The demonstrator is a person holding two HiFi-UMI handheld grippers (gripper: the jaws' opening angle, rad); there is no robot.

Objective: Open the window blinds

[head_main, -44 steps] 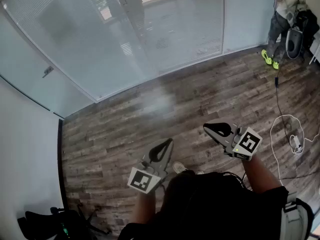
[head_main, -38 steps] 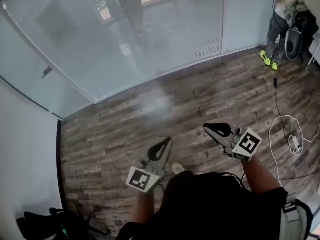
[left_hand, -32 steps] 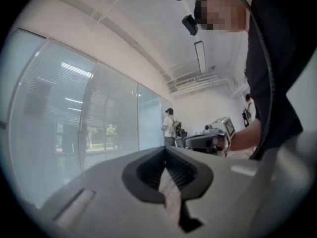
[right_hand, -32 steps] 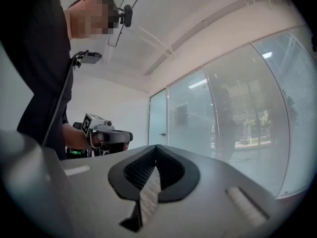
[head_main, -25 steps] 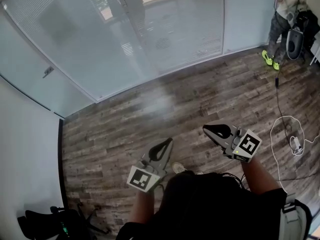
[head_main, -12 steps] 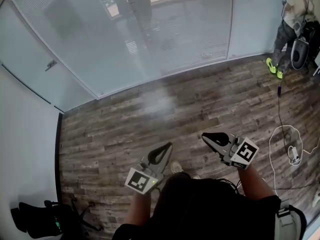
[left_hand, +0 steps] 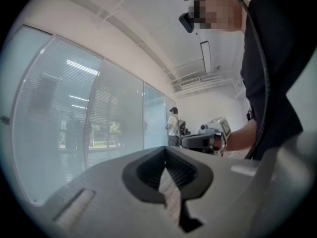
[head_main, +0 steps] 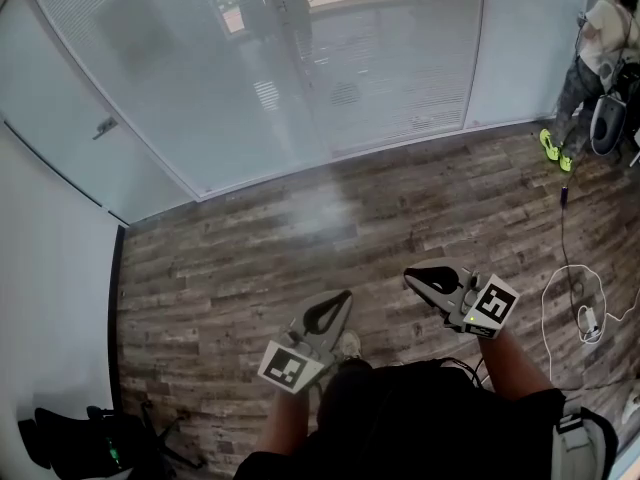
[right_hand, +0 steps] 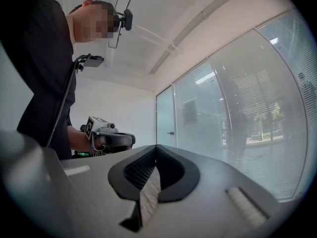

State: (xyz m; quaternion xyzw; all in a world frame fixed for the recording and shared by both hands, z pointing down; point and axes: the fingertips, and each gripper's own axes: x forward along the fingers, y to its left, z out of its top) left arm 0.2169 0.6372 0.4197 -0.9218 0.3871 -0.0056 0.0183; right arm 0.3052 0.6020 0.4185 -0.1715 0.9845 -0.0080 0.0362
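Along the far edge of the wood-plank floor (head_main: 250,268) the window blinds (head_main: 400,58) hang fully lowered across the glass wall. Their thin slats run down to just above the floor line, and daylight and a little greenery show dimly through the upper part. On my screen both tools sit over the near part of the floor, well apart from the blinds and touching nothing.

The left gripper (head_main: 344,295) points toward the glass with its tips pressed together. Its own view shows only planks through the hollow behind the tips, so nothing is between them. The right gripper (head_main: 409,275) sits beside it, to the right, angled toward the left. Its jaws are also closed tip to tip, with nothing between them. Each carries its marker cube at the back, the left one (head_main: 286,366) and the right one (head_main: 489,304), just ahead of my operator's bare forearms.

To the left of the blinds, a plain frosted panel (head_main: 60,118) bears a small handle (head_main: 104,128). At the far right corner of the floor another person (head_main: 595,53) in yellow-green shoes (head_main: 553,148) stands facing away beside some equipment. A white cable (head_main: 570,298) lies looped near the right edge of the floor, and black gear (head_main: 80,443) rests in the near left corner against the white wall.
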